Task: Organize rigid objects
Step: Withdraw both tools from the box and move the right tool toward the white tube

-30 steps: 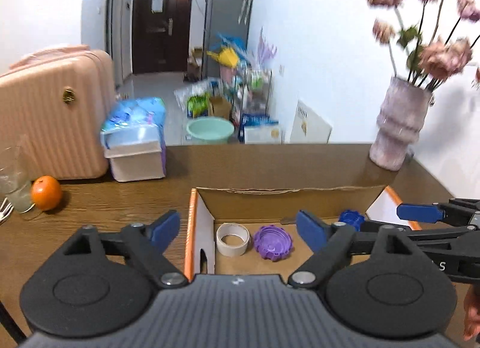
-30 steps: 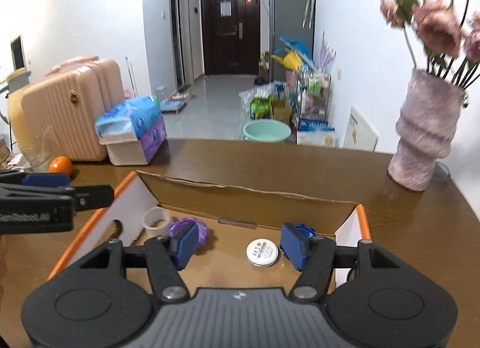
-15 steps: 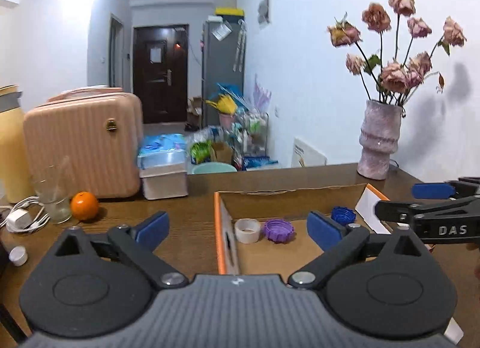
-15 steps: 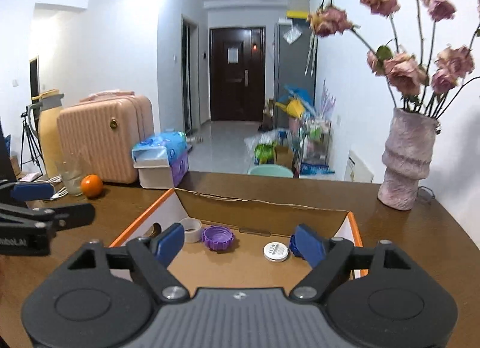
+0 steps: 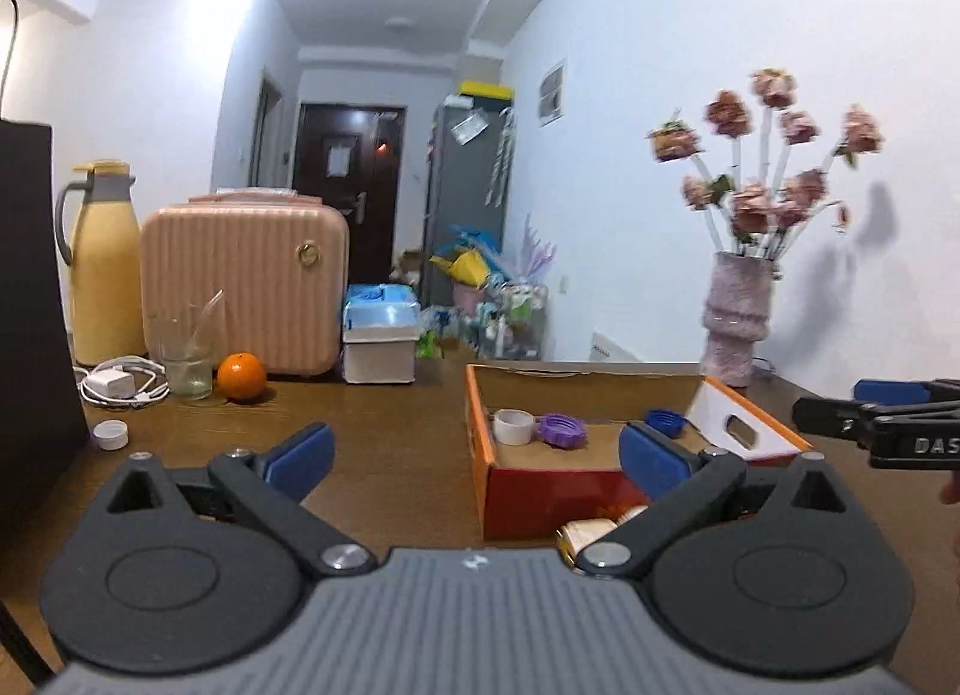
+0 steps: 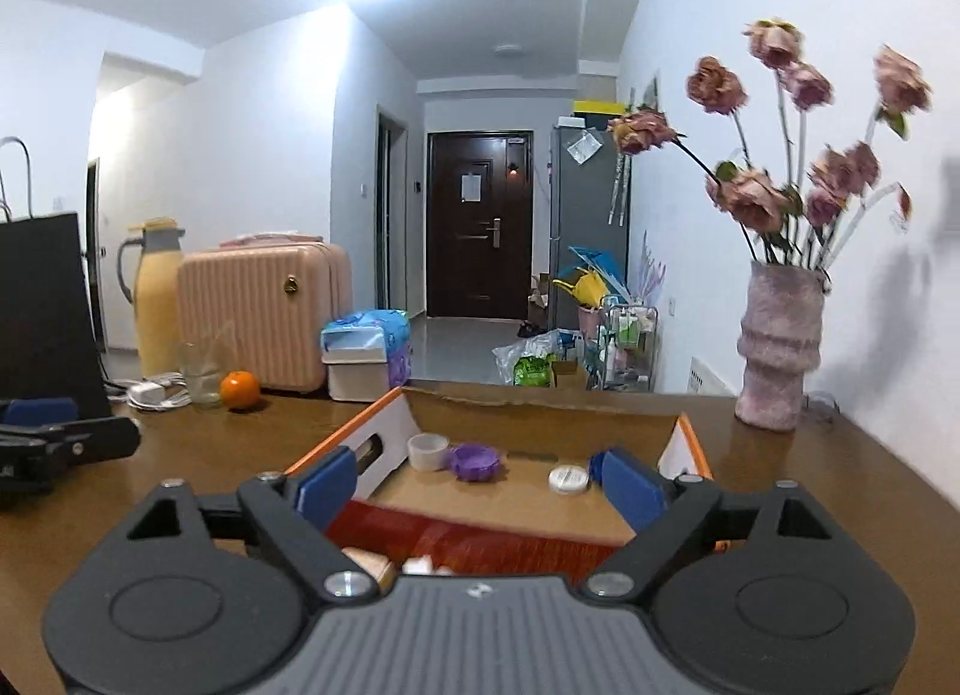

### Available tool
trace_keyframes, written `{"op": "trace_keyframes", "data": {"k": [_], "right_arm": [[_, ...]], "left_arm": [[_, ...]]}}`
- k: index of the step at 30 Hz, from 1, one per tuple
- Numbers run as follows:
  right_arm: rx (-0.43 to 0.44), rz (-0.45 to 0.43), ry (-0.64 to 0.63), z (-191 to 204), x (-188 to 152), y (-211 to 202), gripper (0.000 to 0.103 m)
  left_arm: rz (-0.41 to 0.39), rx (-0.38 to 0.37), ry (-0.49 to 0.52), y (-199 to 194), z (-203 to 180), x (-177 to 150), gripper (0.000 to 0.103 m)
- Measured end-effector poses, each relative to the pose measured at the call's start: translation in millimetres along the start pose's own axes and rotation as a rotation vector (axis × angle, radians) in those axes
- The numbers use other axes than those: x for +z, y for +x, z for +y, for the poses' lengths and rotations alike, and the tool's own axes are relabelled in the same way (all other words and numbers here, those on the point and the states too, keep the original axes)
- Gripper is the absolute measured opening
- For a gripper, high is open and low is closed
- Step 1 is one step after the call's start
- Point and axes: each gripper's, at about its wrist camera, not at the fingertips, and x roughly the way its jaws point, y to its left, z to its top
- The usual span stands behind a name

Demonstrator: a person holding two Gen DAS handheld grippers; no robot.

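Note:
An open cardboard box (image 5: pixel 540 497) with an orange rim and red front wall stands on the brown table. It holds a white ring (image 5: pixel 514 426), a purple lid (image 5: pixel 562 431) and a blue lid (image 5: pixel 664 420). The right wrist view adds a white disc (image 6: pixel 568 480). My left gripper (image 5: pixel 474 455) is open and empty, just short of the box's left front corner. The jaws of my right gripper (image 6: pixel 480 485) are opening, nothing between them, in front of the box's front wall. Small cream-coloured items (image 5: pixel 591 533) lie at the box's foot, partly hidden by the fingers.
A white bottle cap (image 5: pixel 112 434) lies on the table at the left. Behind it are a charger with cable (image 5: pixel 117 383), a glass (image 5: pixel 187 359), an orange (image 5: pixel 241 376), a pink suitcase (image 5: pixel 240 287) and a tissue box (image 5: pixel 379 341). A vase of flowers (image 5: pixel 735 323) stands back right.
Both grippers have drawn back from over the box toward the table's near side, so its red front wall now shows. Both pairs of jaws have spread wider.

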Motion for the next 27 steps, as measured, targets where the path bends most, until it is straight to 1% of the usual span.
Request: {"op": "trace_keyframes", "data": {"k": [3, 7, 10, 11, 13, 16, 18, 21, 24, 27], "right_arm": [[0.008, 0.006, 0.005, 7.5, -20.0, -24.2, 0.089], [0.018, 0.032, -0.026, 21.3, -42.8, -47.0, 0.089], [0.014, 0.036, 0.026, 26.7, -53.1, -56.0, 0.089], [0.024, 0.039, 0.042, 29.7, -56.6, -58.3, 0.089], [0.049, 0.057, 0.024, 37.1, -62.3, -59.0, 0.089], [0.031, 0.078, -0.029, 50.1, -69.6, -60.5, 0.089], [0.037, 0.08, -0.023, 52.8, -70.5, -62.0, 0.089], [0.026, 0.066, -0.04, 57.7, -63.8, -65.0, 0.089], [0.042, 0.04, -0.058, 59.4, -55.3, -65.4, 0.089], [0.014, 0.049, -0.058, 54.6, -51.0, -55.6, 0.089]], "left_arm": [[-0.028, 0.004, 0.047, -31.2, -4.7, -15.4, 0.103], [-0.019, -0.003, 0.054, -62.6, -5.2, -34.9, 0.103], [-0.005, 0.002, 0.053, -75.7, -7.8, -45.8, 0.103], [-0.001, -0.003, 0.054, -77.4, -7.6, -47.9, 0.103], [0.008, -0.014, 0.059, -78.7, -7.2, -51.2, 0.103], [0.02, -0.006, 0.064, -75.2, -5.9, -53.7, 0.103], [0.027, -0.004, 0.051, -72.6, -4.0, -54.1, 0.103], [0.021, -0.007, 0.04, -71.8, -2.0, -52.8, 0.103], [0.024, -0.007, 0.034, -66.5, -0.8, -52.0, 0.103], [0.028, -0.011, 0.038, -58.7, -0.6, -50.5, 0.103]]}}
